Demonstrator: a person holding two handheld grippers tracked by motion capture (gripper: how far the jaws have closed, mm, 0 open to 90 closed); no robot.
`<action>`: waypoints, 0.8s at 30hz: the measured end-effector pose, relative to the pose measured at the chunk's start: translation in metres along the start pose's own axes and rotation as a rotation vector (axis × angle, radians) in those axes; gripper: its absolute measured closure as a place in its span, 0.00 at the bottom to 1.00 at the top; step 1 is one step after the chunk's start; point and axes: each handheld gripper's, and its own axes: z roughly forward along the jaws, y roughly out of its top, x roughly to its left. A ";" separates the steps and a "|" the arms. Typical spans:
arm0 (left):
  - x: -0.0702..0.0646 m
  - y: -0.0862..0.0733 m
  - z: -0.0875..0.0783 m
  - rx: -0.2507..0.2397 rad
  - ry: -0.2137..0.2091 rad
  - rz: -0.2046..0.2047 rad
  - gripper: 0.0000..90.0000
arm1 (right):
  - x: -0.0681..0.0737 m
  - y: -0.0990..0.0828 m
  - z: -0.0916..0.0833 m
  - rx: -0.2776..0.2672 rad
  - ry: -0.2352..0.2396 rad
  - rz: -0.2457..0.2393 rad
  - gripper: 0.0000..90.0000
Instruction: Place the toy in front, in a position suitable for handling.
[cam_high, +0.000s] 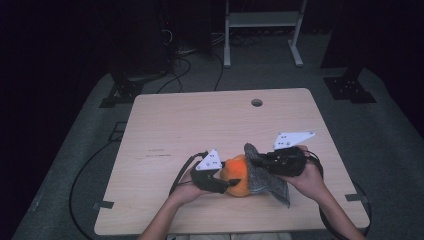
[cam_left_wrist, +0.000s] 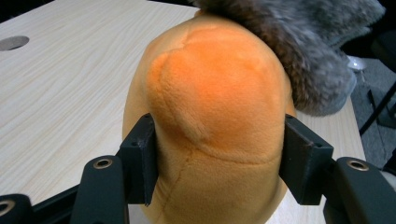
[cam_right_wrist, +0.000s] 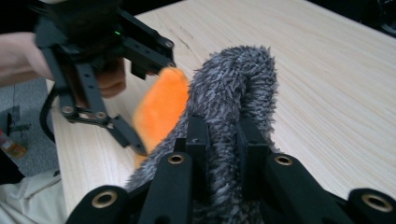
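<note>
Clearly the orange plush toy (cam_left_wrist: 210, 121) sits near the table's (cam_high: 200, 120) front edge, clamped between the left gripper's (cam_left_wrist: 217, 158) jaws to steady it. Beside it, the right gripper (cam_right_wrist: 219, 140) pinches the grey furry cover (cam_right_wrist: 233, 84) narrowly, apparently to work it over the toy.

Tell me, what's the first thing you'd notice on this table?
The bright orange plush toy near the front edge of the wooden table stands out first, squeezed between the left gripper and its black jaws. Against its right side lies a shaggy grey furry piece, pinched by the right gripper.
</note>
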 end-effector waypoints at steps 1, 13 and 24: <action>0.001 -0.002 -0.001 -0.004 -0.003 -0.004 0.43 | -0.002 -0.001 0.002 0.008 -0.001 0.005 0.86; 0.000 -0.006 -0.001 -0.024 0.000 -0.026 0.41 | -0.024 -0.038 -0.008 0.031 -0.025 0.118 0.87; -0.007 0.013 0.017 0.011 0.025 0.001 0.40 | 0.026 0.010 0.002 0.001 0.057 -0.065 0.87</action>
